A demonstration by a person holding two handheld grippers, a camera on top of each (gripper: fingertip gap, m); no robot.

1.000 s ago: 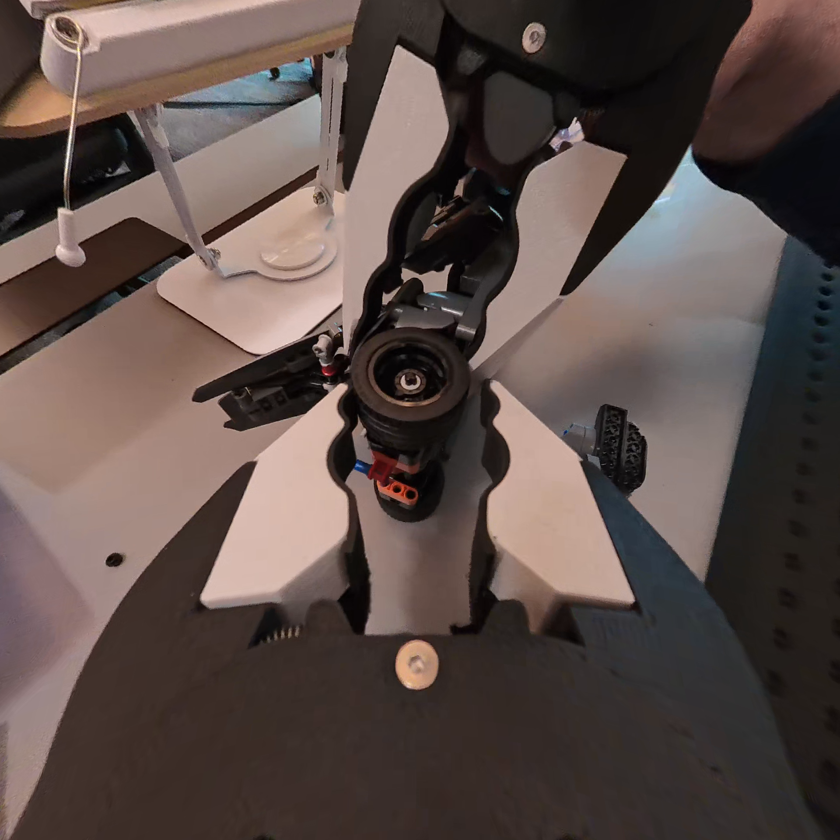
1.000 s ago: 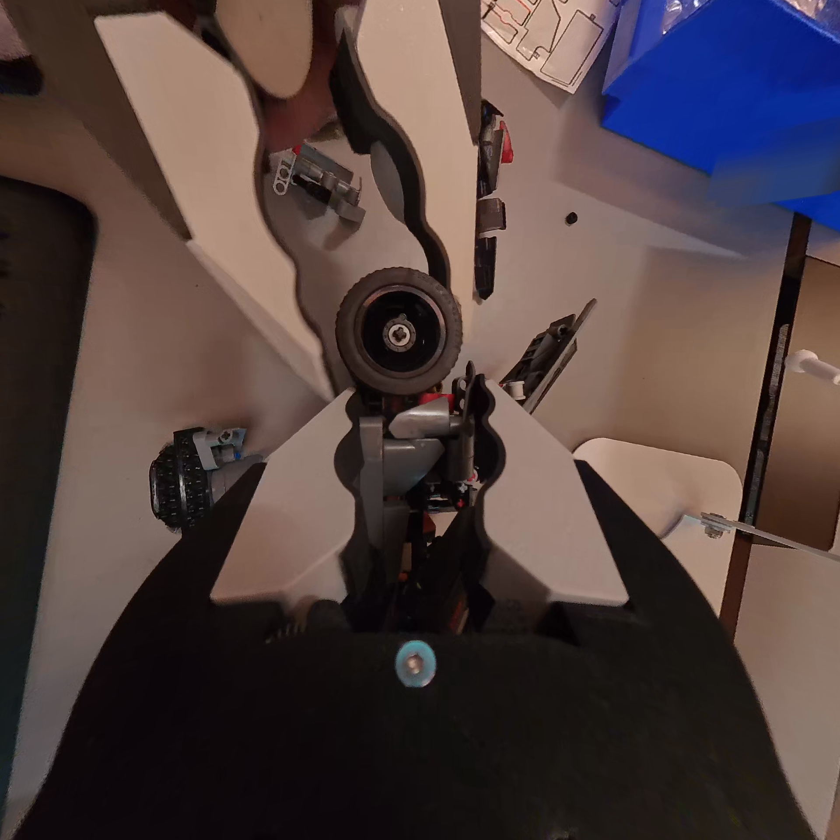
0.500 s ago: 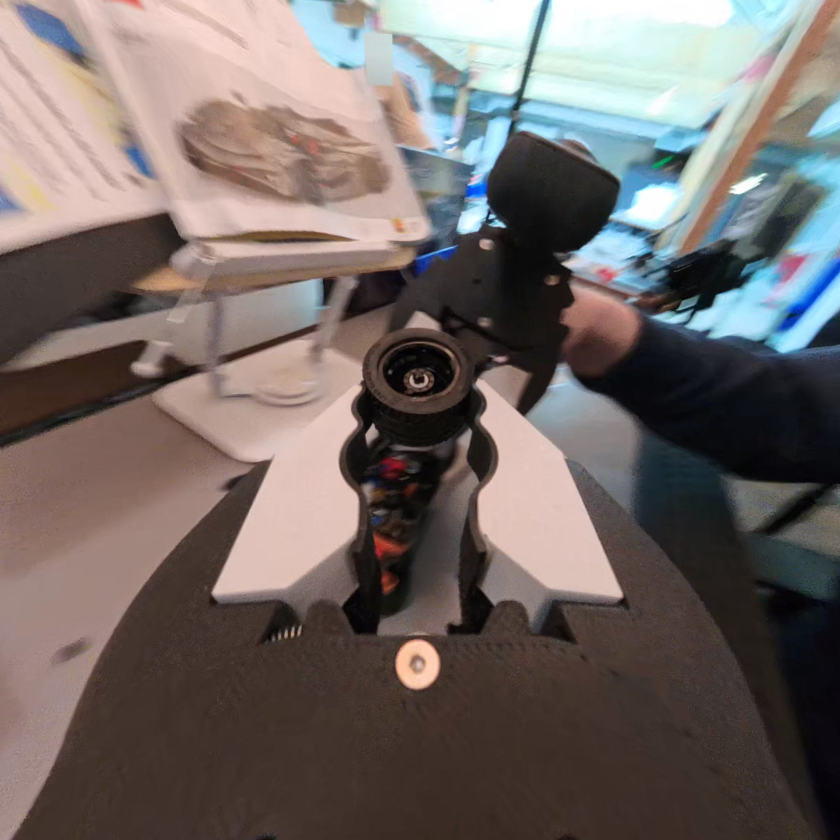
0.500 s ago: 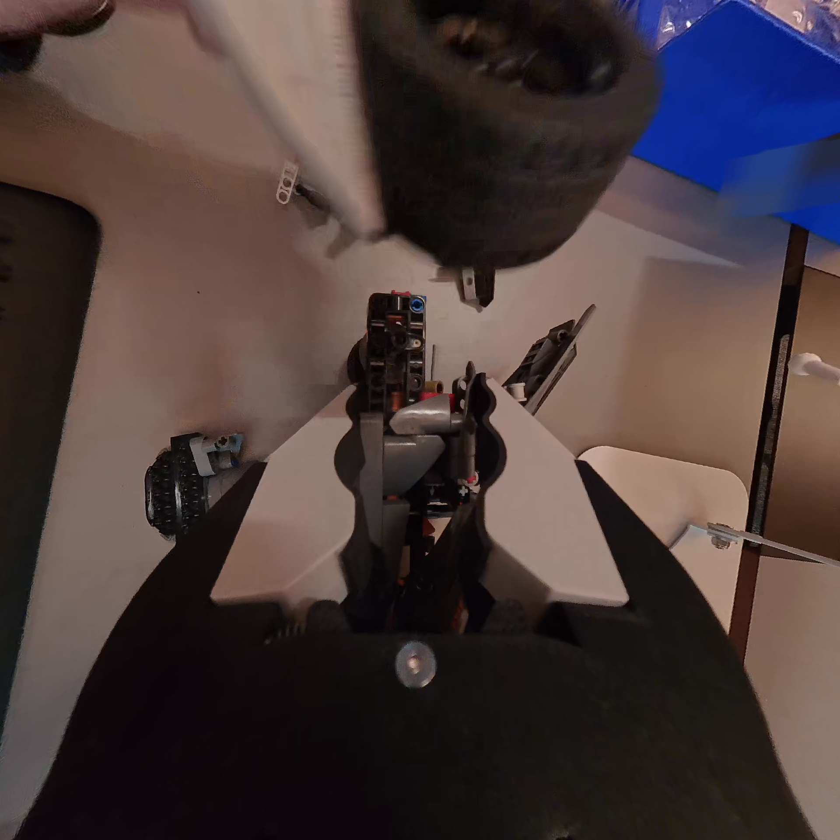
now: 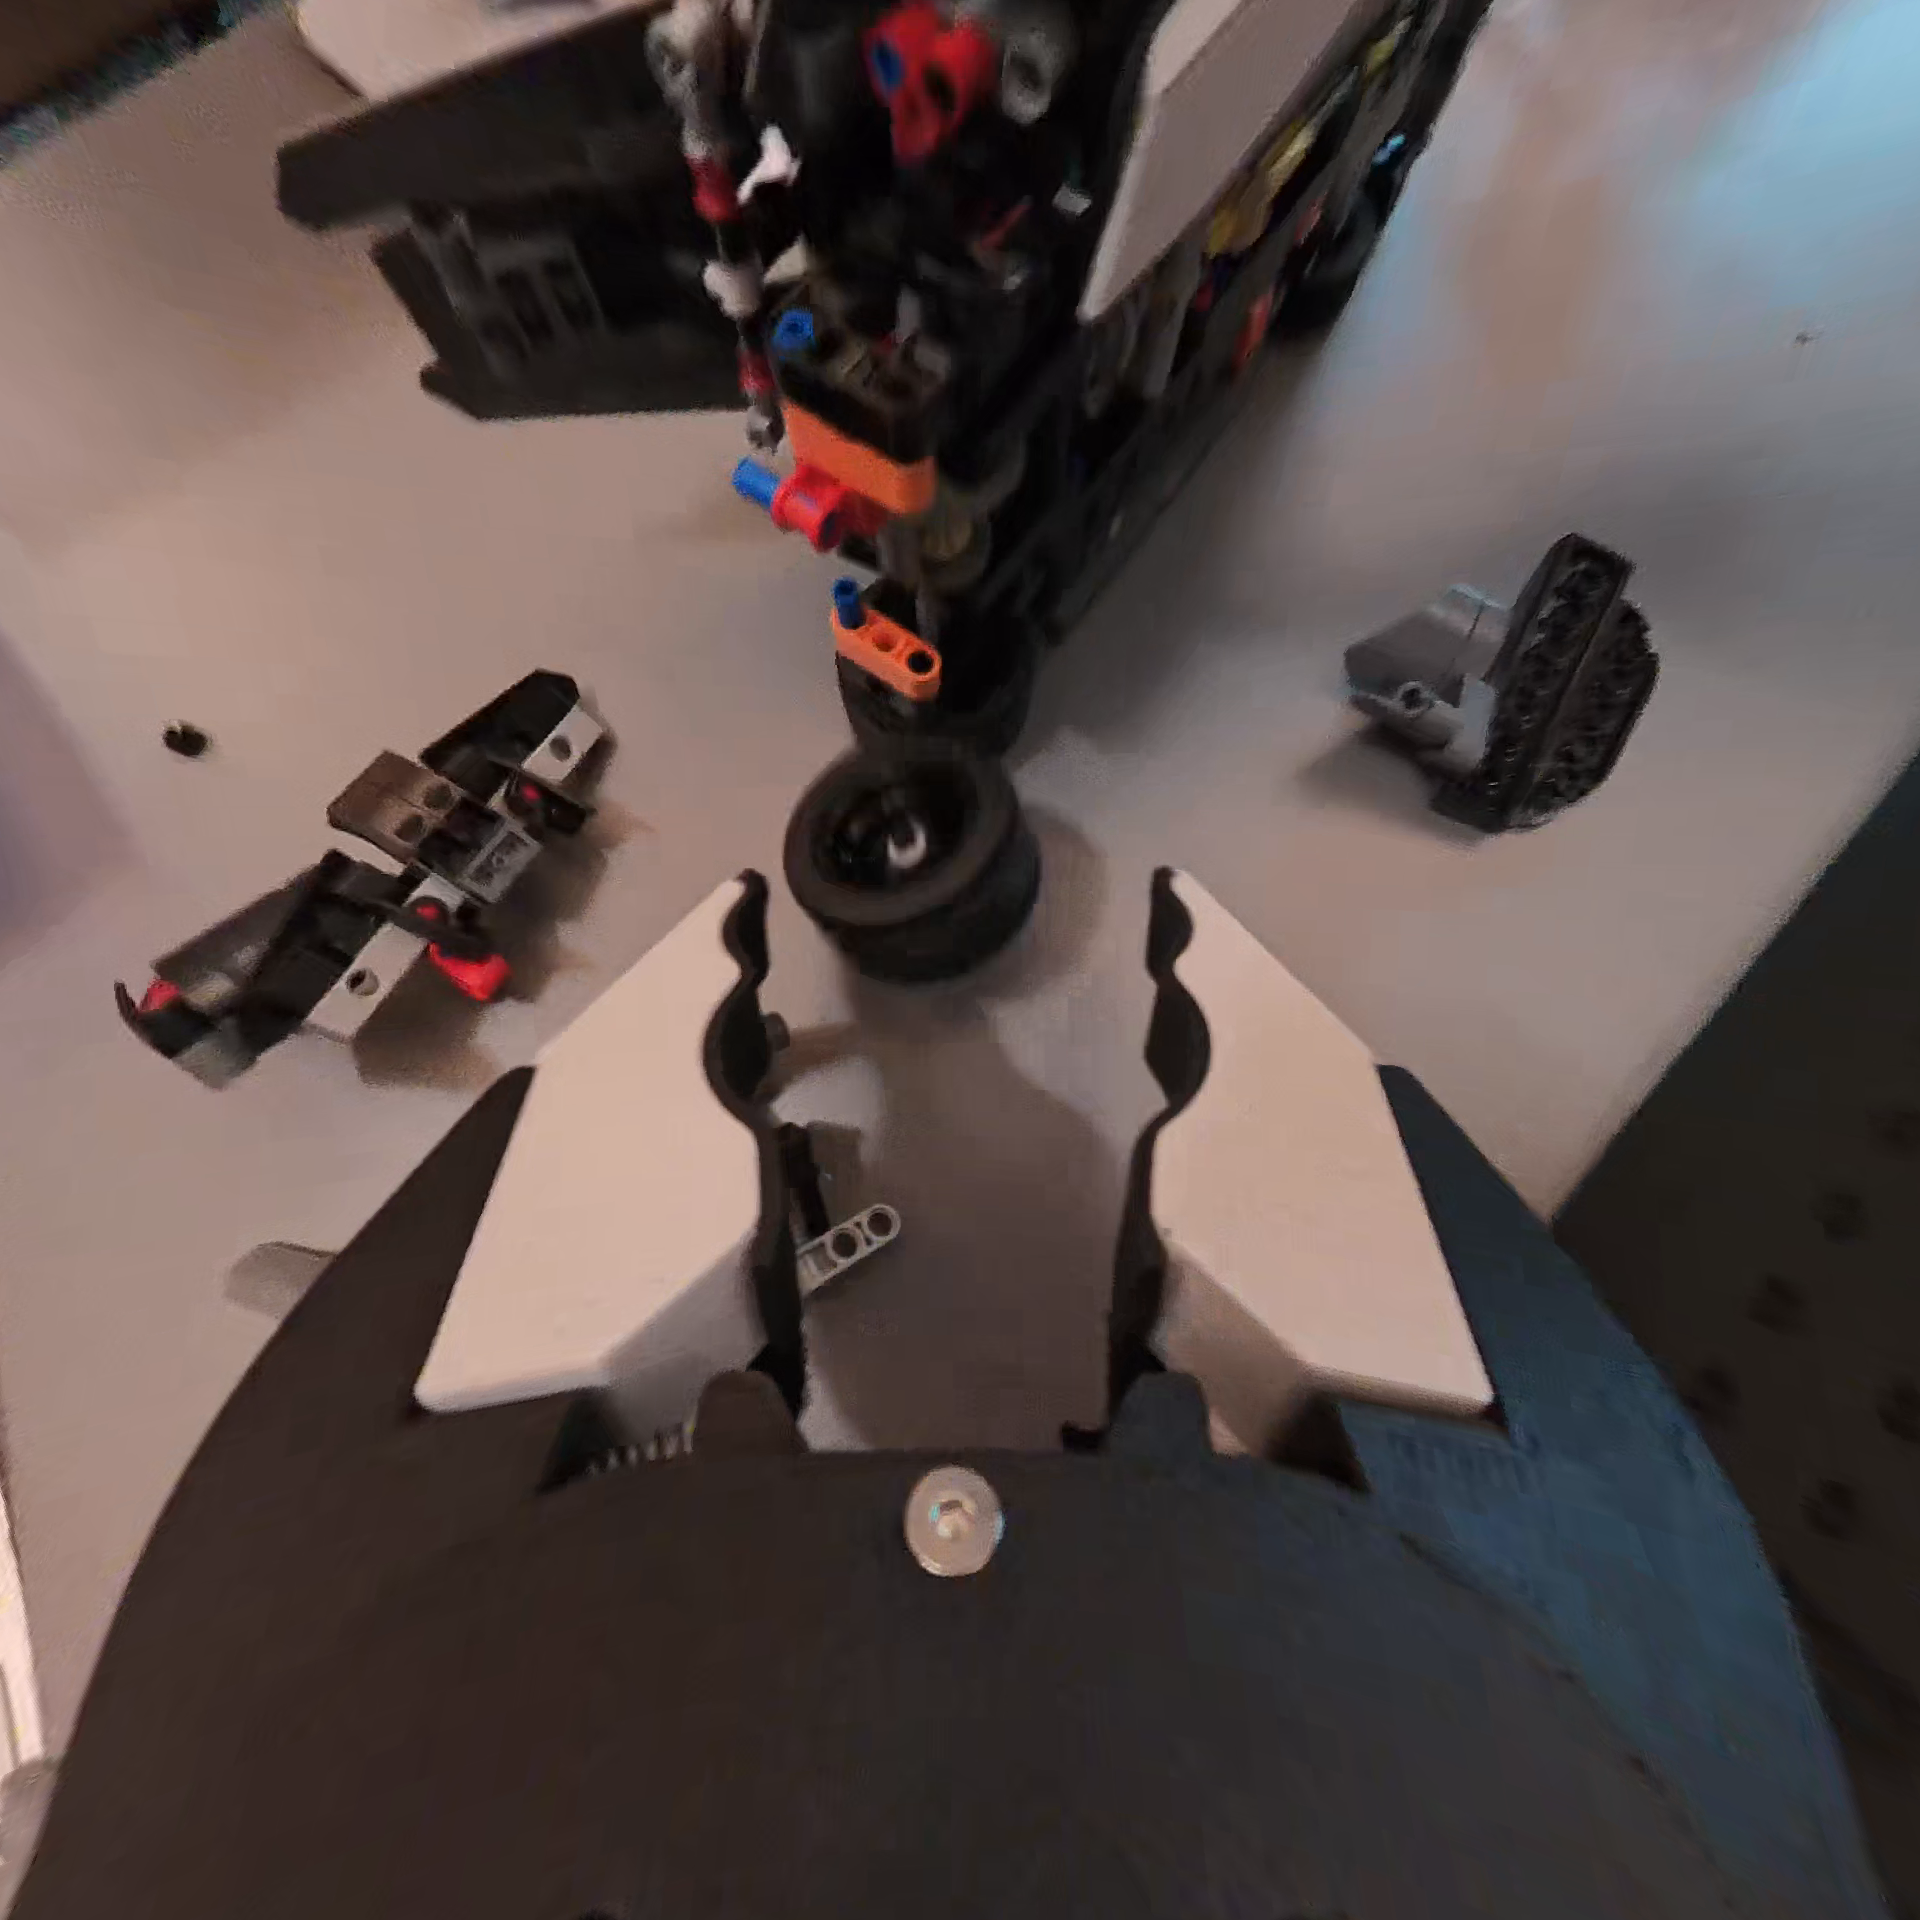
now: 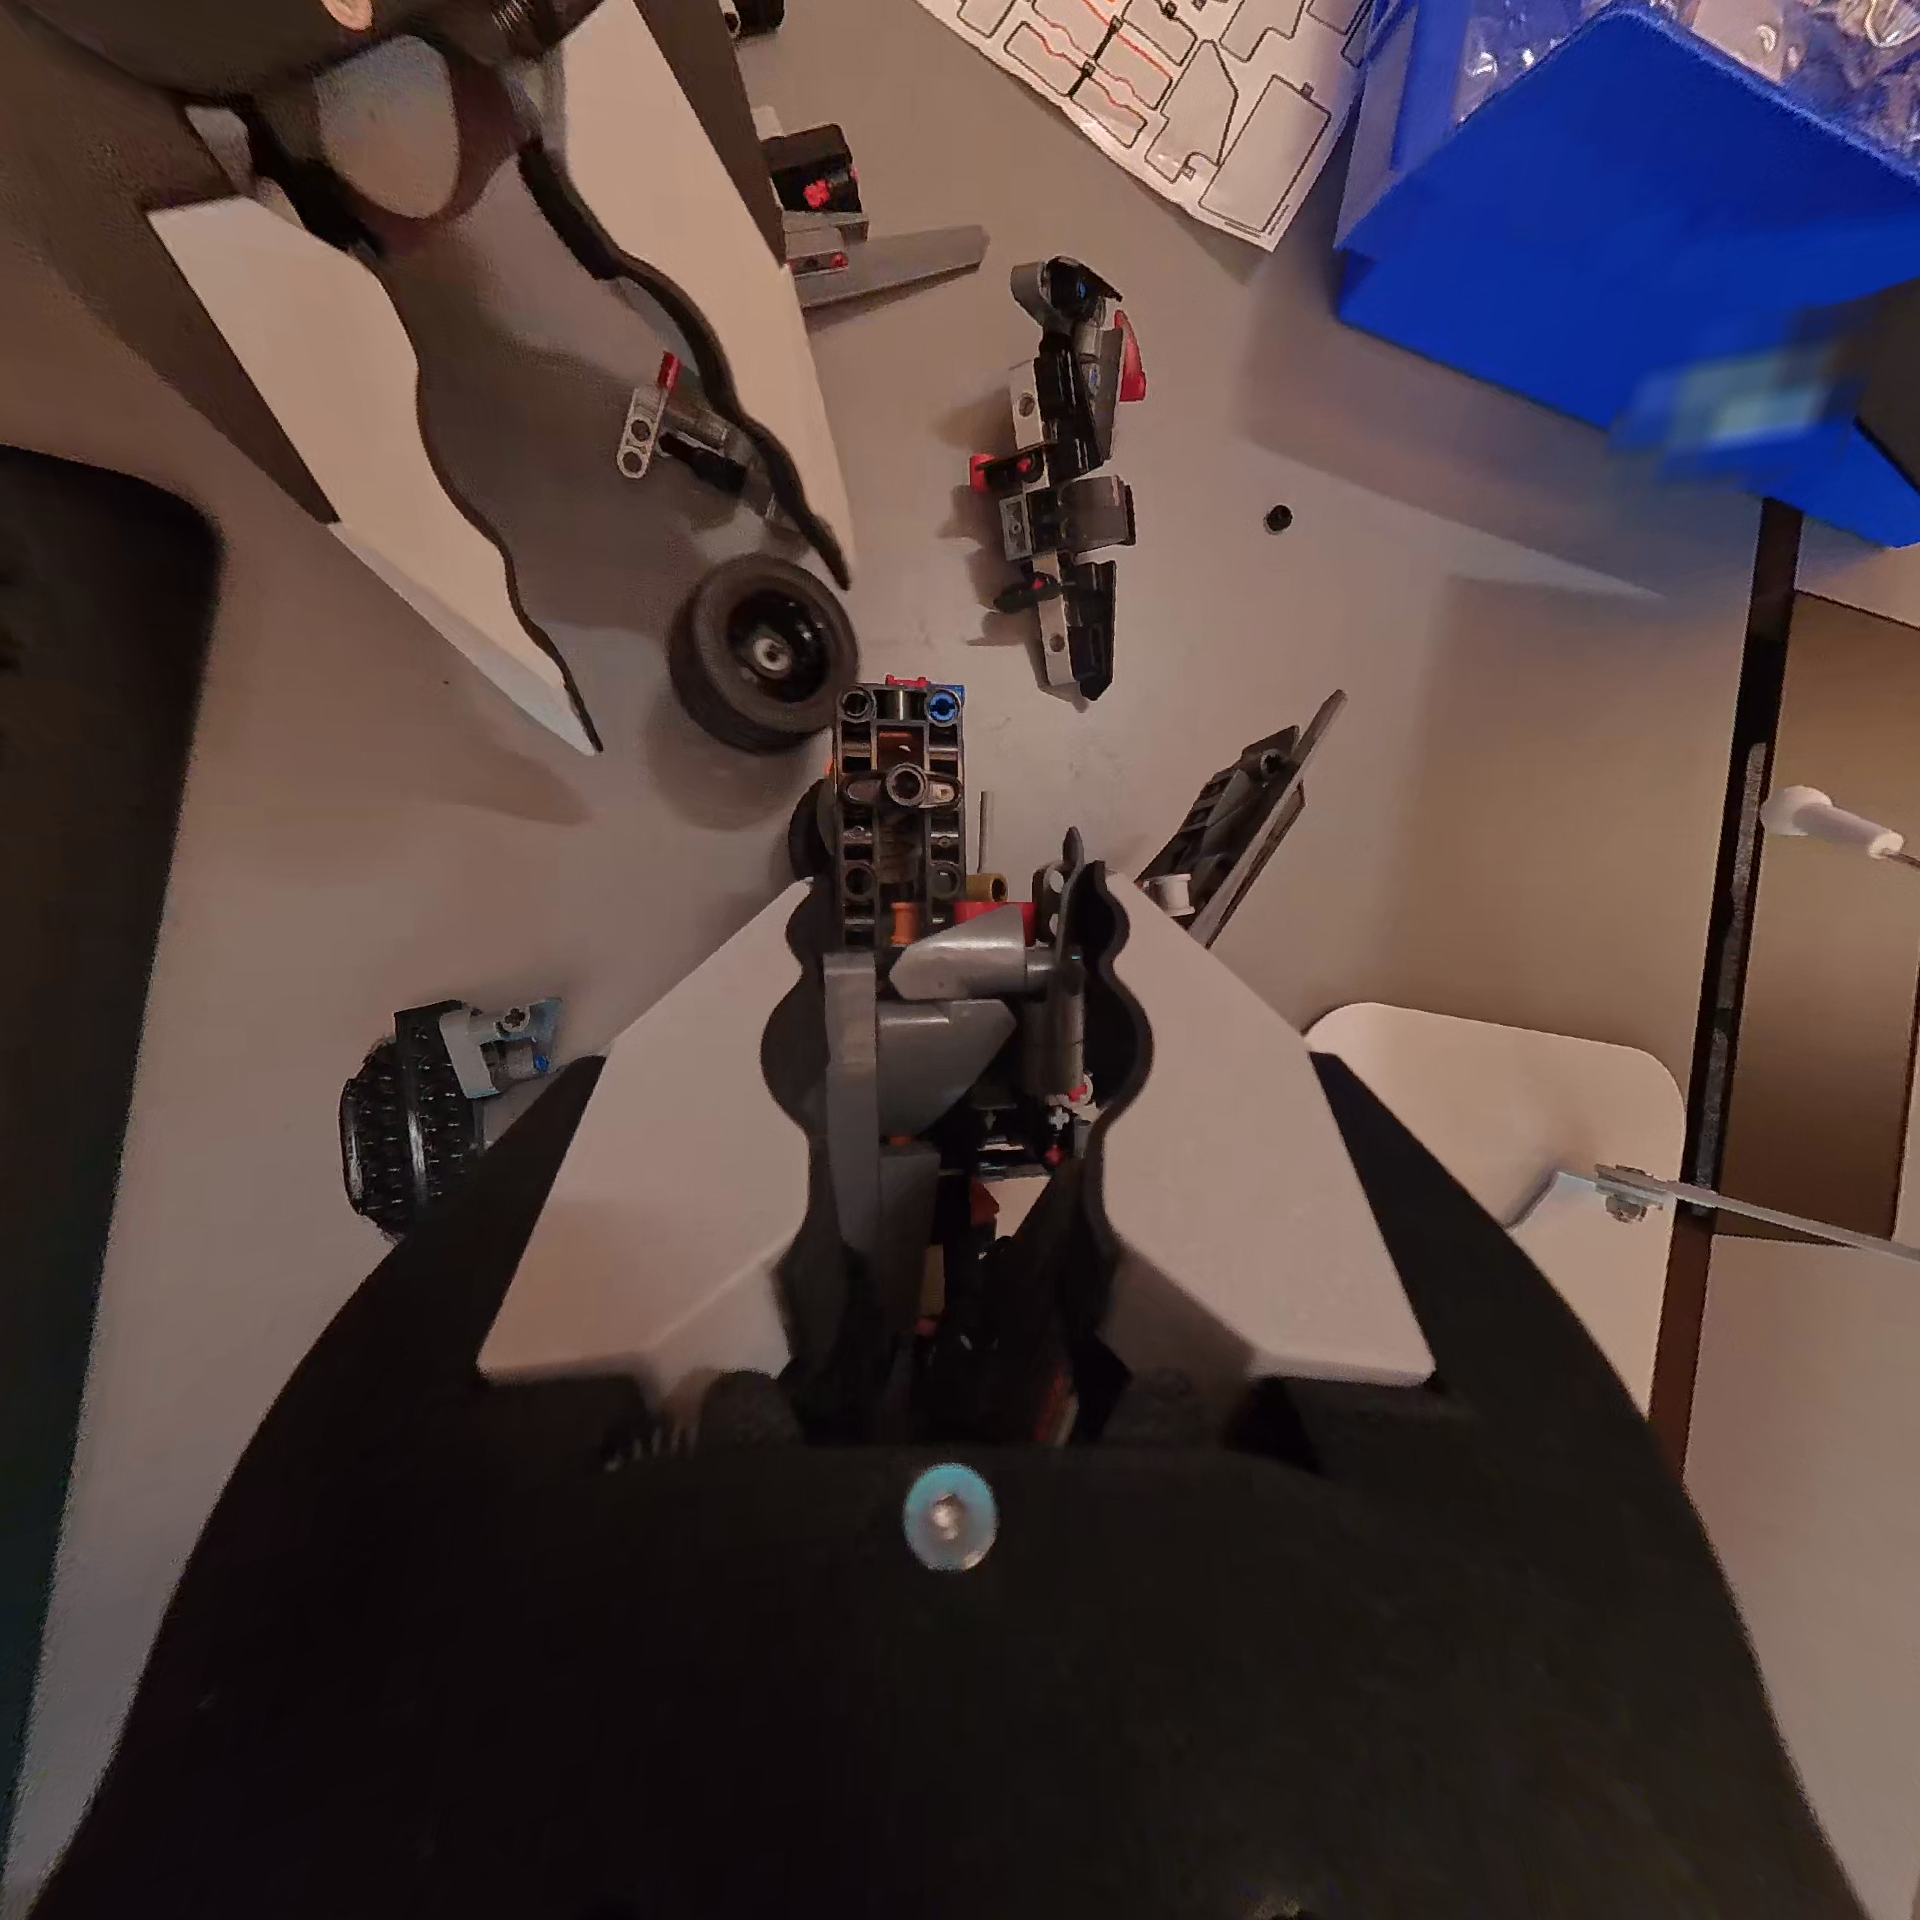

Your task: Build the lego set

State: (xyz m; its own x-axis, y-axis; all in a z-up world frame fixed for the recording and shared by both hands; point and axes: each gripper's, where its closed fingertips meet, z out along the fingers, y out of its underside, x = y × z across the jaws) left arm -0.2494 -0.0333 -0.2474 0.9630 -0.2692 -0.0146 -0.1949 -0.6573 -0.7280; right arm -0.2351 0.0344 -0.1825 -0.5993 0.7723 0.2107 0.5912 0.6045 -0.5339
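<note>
My left gripper is open and empty, low over the table. A black wheel lies loose on the table just ahead of its fingertips. In the right wrist view the wheel lies between the left gripper's spread fingers. My right gripper is shut on the dark lego car model, holding it on end with its nose near the table. The model stands just behind the wheel in the left wrist view.
On the grey table lie a black, grey and red sub-assembly, a black studded part on a grey block, a black wing panel and a small grey holed beam. A blue bin stands at the far right. Tip to tip, the grippers are about 10 cm apart.
My left gripper held the wheel against the model, swung up and away with it, and has now opened, leaving the wheel on the table. My right gripper's hold is unchanged.
</note>
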